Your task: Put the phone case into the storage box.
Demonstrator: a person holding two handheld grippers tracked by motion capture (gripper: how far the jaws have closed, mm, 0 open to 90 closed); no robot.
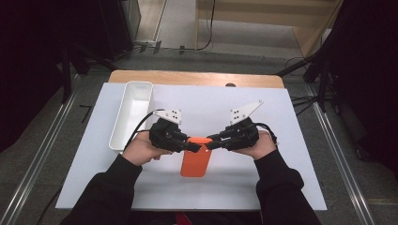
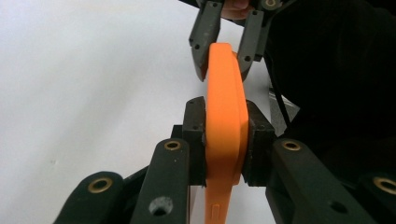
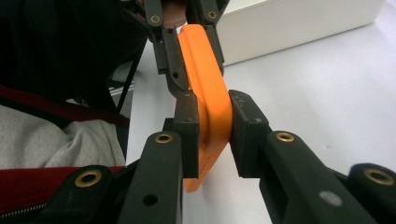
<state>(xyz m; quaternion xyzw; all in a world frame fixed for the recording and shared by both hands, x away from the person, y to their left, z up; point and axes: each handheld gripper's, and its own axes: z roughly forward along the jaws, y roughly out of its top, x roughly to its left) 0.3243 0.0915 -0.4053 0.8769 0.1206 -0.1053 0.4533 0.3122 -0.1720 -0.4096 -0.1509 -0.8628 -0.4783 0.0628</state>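
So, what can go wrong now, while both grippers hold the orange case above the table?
1. The left gripper and right gripper pinch the orange case only near its top end, so the free lower end could swing or slip out.
2. In the right gripper view one pad seems barely against the case; that hold may be weak.
3. Both hold one thin edge from opposite sides; uneven pulling might twist or bend the case.
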